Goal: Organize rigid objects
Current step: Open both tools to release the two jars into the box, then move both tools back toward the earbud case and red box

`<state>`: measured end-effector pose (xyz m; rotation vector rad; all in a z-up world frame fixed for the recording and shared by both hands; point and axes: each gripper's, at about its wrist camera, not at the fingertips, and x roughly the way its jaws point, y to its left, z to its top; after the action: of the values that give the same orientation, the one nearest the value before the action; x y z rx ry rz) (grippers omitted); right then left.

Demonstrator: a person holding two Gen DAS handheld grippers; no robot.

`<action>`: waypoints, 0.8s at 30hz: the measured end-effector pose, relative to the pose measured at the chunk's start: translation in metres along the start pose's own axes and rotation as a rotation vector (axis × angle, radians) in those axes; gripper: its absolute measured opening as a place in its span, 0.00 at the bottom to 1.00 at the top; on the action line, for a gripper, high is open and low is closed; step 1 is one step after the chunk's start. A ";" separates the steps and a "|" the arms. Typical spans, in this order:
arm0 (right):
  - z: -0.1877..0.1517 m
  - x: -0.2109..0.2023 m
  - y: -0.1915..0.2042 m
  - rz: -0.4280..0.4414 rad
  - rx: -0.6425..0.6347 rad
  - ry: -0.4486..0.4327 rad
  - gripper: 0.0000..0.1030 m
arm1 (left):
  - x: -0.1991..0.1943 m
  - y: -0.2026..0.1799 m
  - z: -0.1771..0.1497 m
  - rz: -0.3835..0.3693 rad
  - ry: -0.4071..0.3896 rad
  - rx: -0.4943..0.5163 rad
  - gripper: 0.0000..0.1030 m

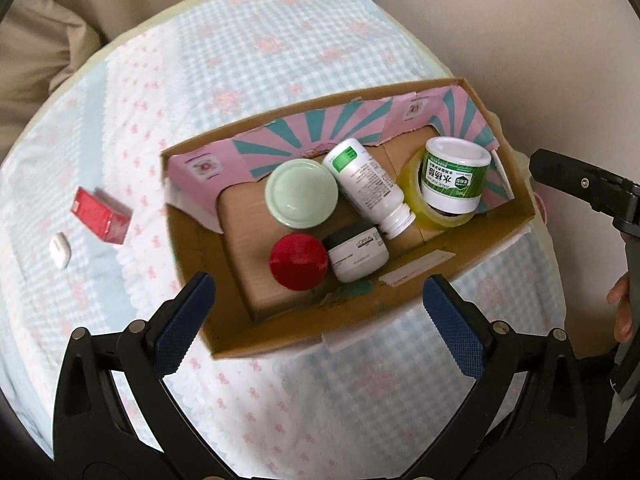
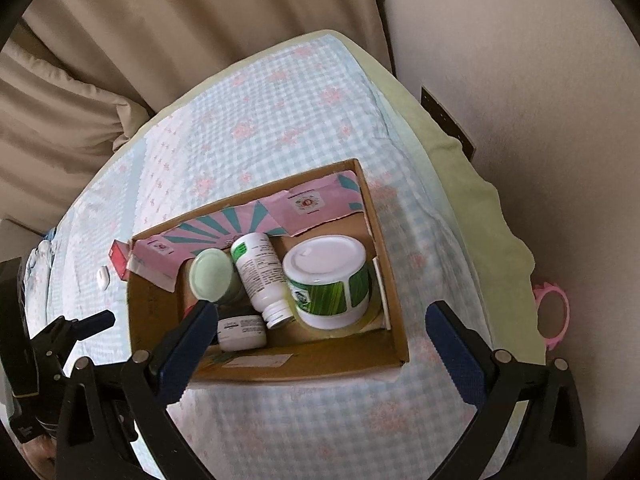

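1. Step in hand, as judged: fetching the two stragglers left out on the checked cloth point(image 1: 280, 60) and adding them to the cardboard box point(image 1: 280, 336).
2. Left tool point(image 1: 320, 282): spread wide, pinching nothing, poised above the near wall of the box.
3. Right tool point(image 2: 323, 306): likewise spread and empty, above the box's near right corner.
4. Best taken with the left tool, being on the stragglers' side: swing left and away from the box, then drop straight down over the red carton point(image 1: 102, 216).
5. Close across the carton's narrow faces, pads flat and square, so no corner twists out; the soft cloth probably gives, so press lightly.
6. Treat the small white object point(image 1: 60, 249), just beside the carton, separately; smooth and rounded, likely to slip unless centred.
7. Set down in the bare cardboard at the box's left end, clear of the upright jars.
8. Count inside the box, six:
   - one mint-lidded jar point(image 1: 301, 193)
   - one red-capped container point(image 1: 298, 261)
   - one white cream jar point(image 1: 357, 254)
   - one white bottle point(image 1: 366, 184), lying down
   - one yellow tape roll point(image 1: 412, 196)
   - one green-labelled tub point(image 1: 454, 180), sitting on the roll
9. Count outside: two.
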<state>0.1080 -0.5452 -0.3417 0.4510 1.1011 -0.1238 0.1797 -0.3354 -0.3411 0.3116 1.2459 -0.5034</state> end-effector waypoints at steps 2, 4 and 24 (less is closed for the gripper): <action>-0.001 -0.007 0.005 -0.001 -0.004 -0.010 1.00 | -0.009 0.001 -0.003 0.007 -0.011 -0.005 1.00; -0.002 -0.015 0.009 0.000 -0.005 -0.019 1.00 | -0.021 0.004 -0.008 0.008 -0.025 -0.016 1.00; -0.031 -0.096 0.140 0.003 -0.190 -0.126 1.00 | -0.158 0.109 -0.072 0.050 -0.194 -0.202 1.00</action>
<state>0.0832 -0.4179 -0.2278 0.2703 0.9777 -0.0436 0.1409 -0.1763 -0.2165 0.1191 1.0870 -0.3526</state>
